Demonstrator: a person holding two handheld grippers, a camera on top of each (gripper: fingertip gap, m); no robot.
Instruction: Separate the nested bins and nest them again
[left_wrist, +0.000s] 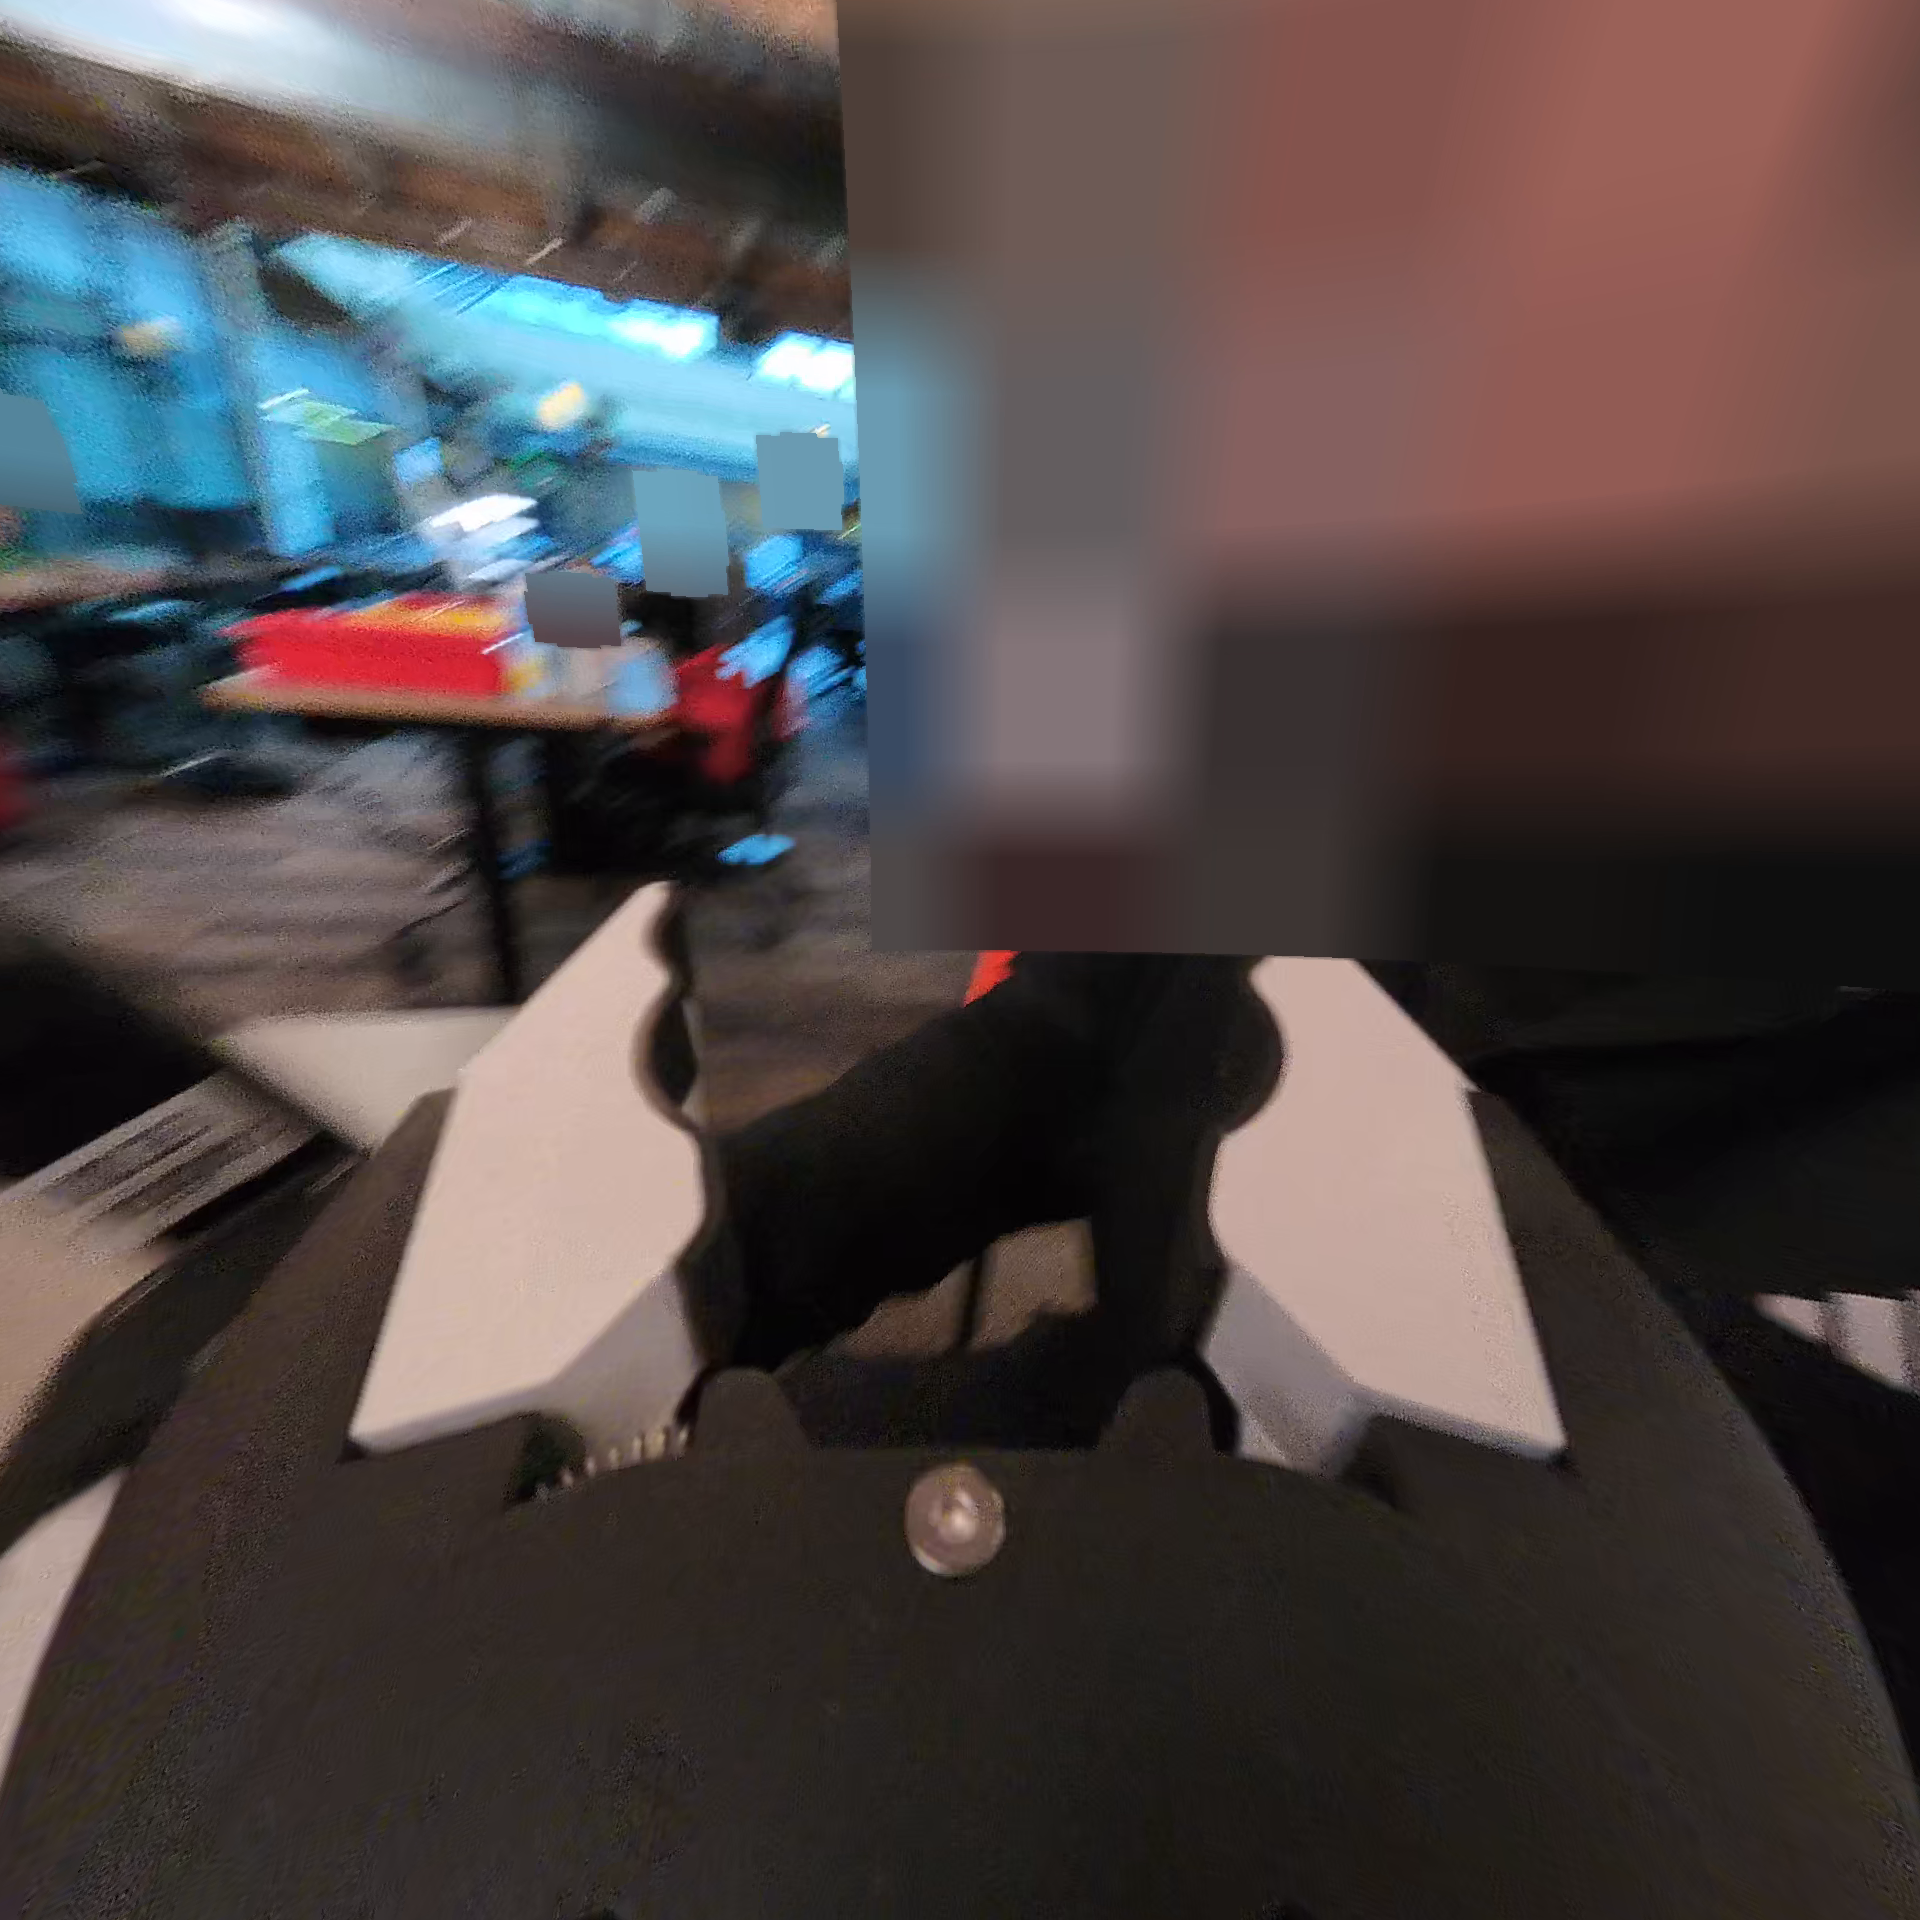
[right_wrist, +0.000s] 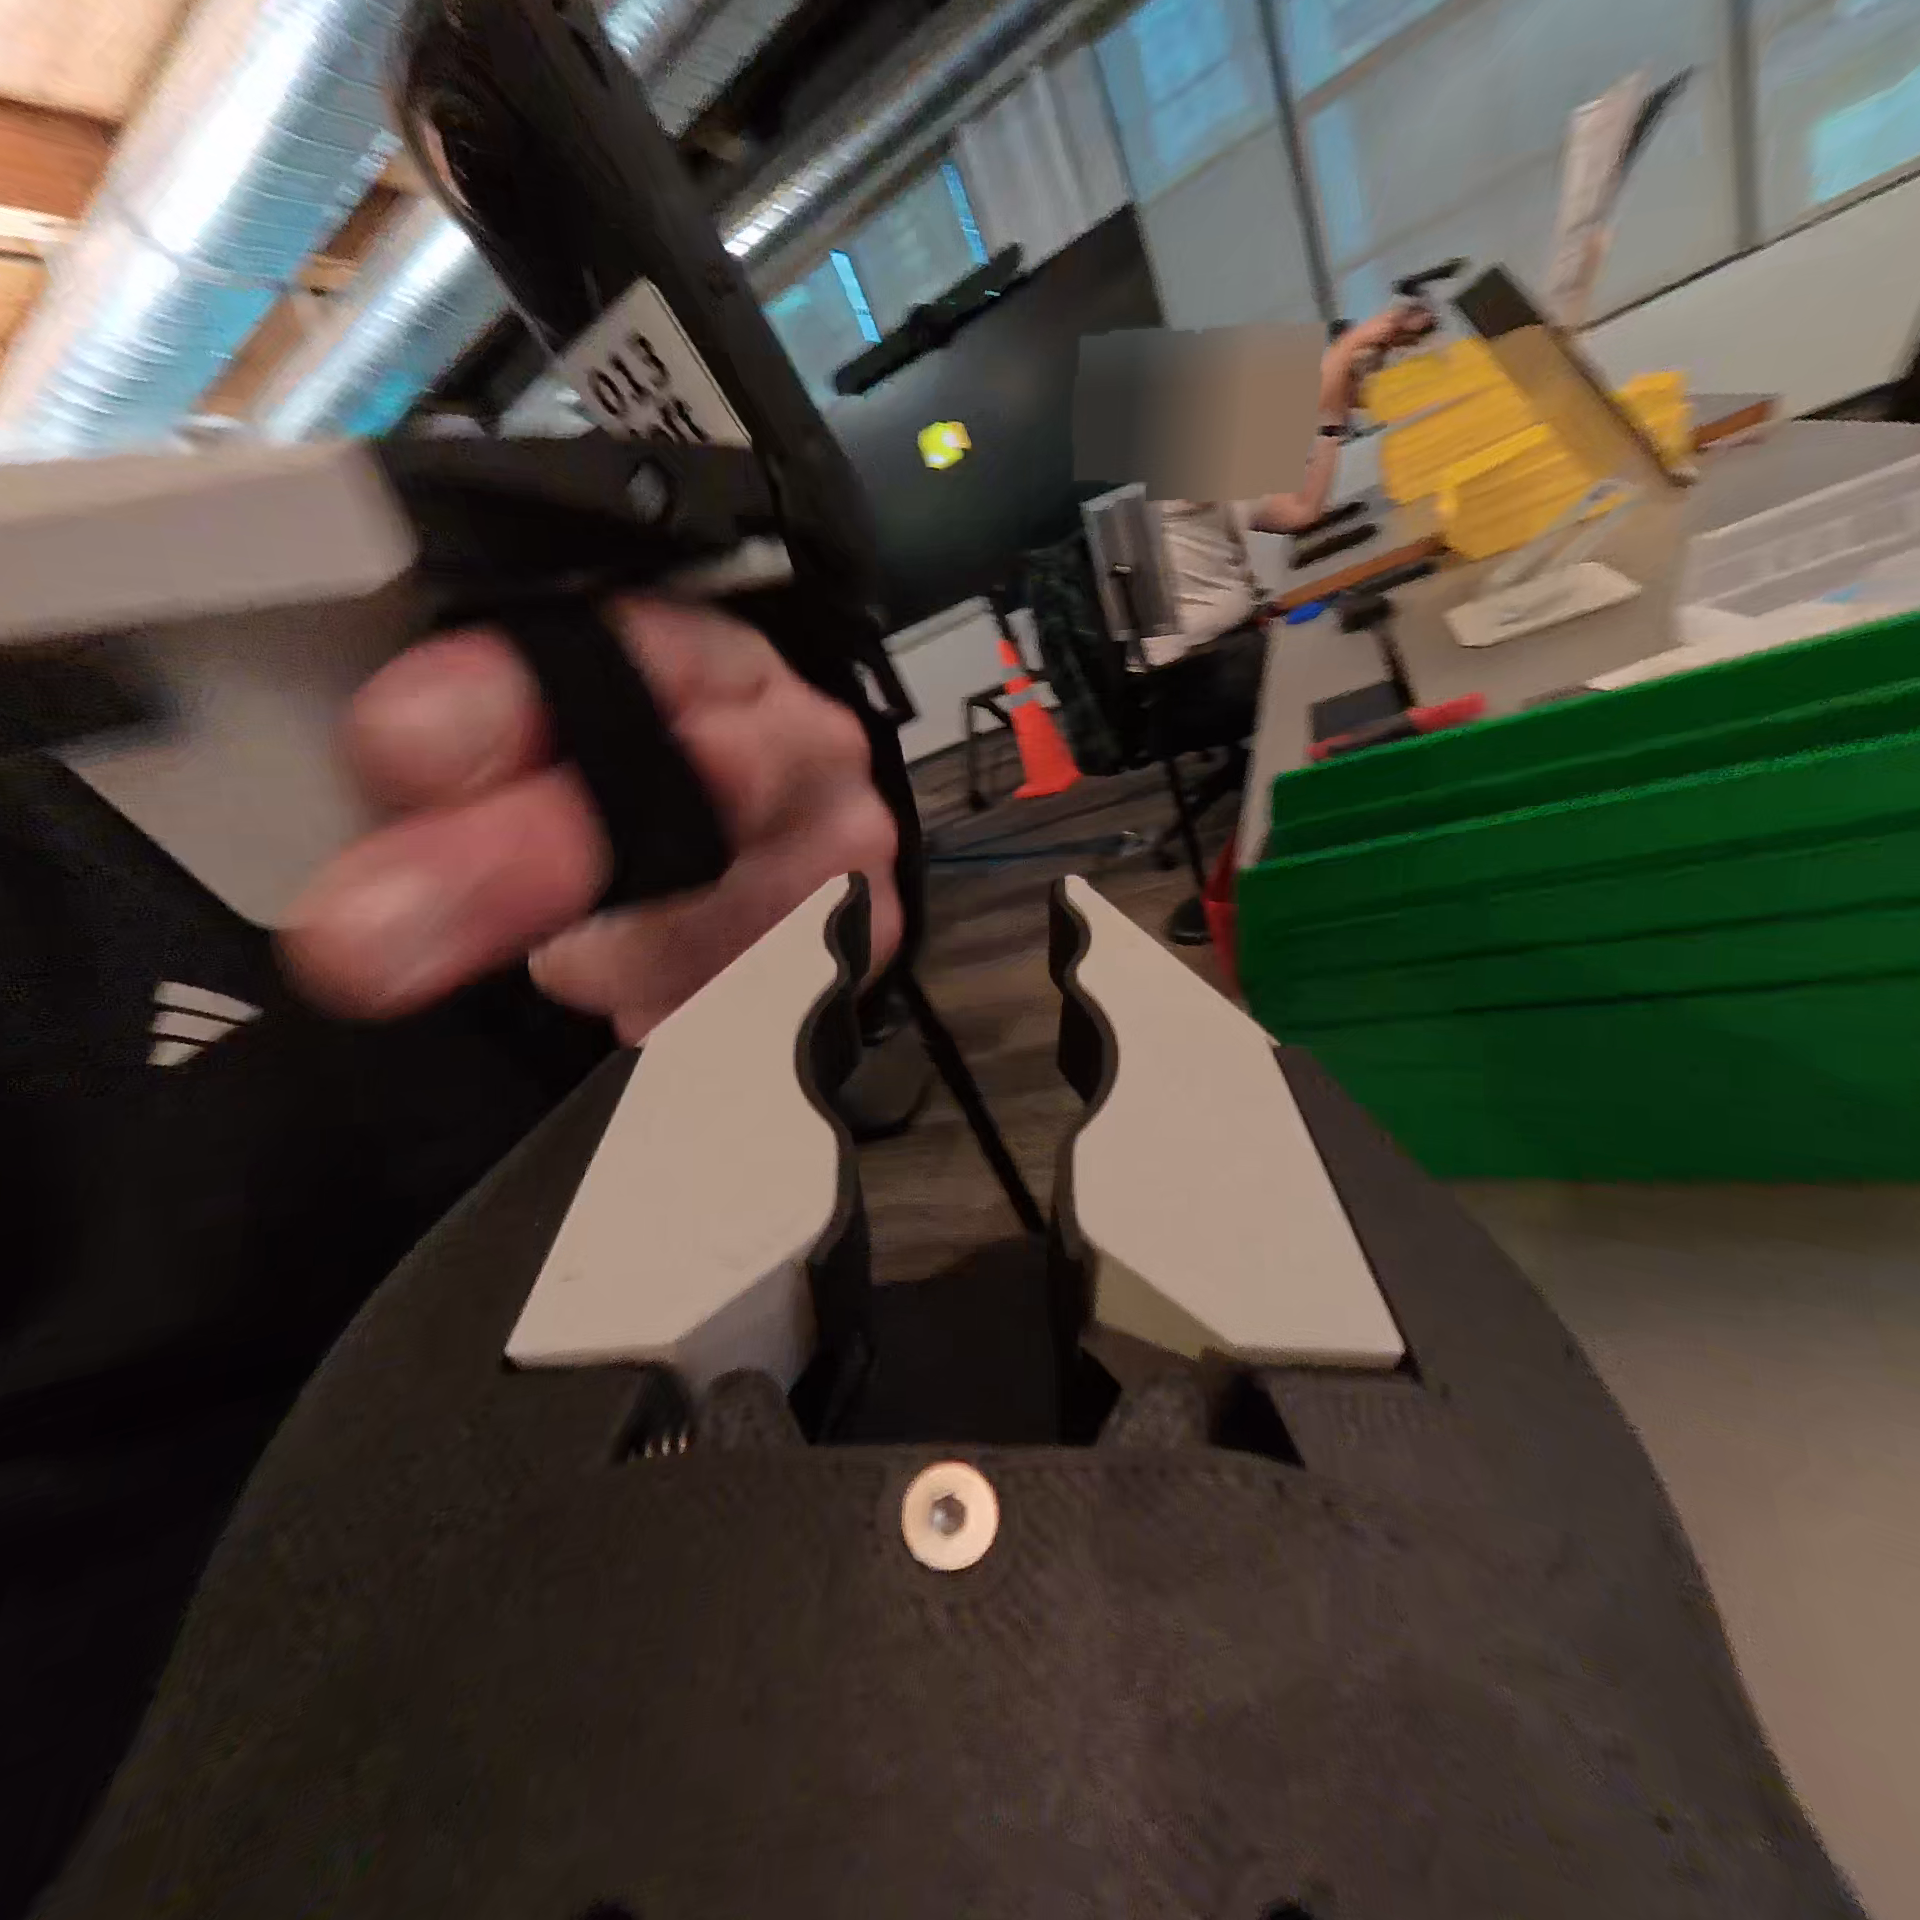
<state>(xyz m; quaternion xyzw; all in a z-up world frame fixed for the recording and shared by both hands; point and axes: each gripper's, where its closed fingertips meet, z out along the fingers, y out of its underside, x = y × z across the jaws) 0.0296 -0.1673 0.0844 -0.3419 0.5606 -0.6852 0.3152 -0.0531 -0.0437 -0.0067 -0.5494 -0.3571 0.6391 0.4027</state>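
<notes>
A stack of nested green bins (right_wrist: 1579, 935) stands on a grey table (right_wrist: 1683, 1507) to the right of my right gripper (right_wrist: 961, 894). The right gripper is open and empty, a little short of the stack's near left corner, pointing past it toward the floor. A hand (right_wrist: 468, 831) holds the other gripper's black body (right_wrist: 623, 520) up at the left of the right wrist view. My left gripper (left_wrist: 977, 966) is open wide and empty, with a dark shape (left_wrist: 987, 1143) beyond its fingers. The left wrist view is blurred and shows no bins.
An orange traffic cone (right_wrist: 1039, 727) stands on the floor ahead. A far table holds yellow bins (right_wrist: 1455, 457), with a seated person beside it. In the left wrist view a distant table (left_wrist: 416, 707) carries red things.
</notes>
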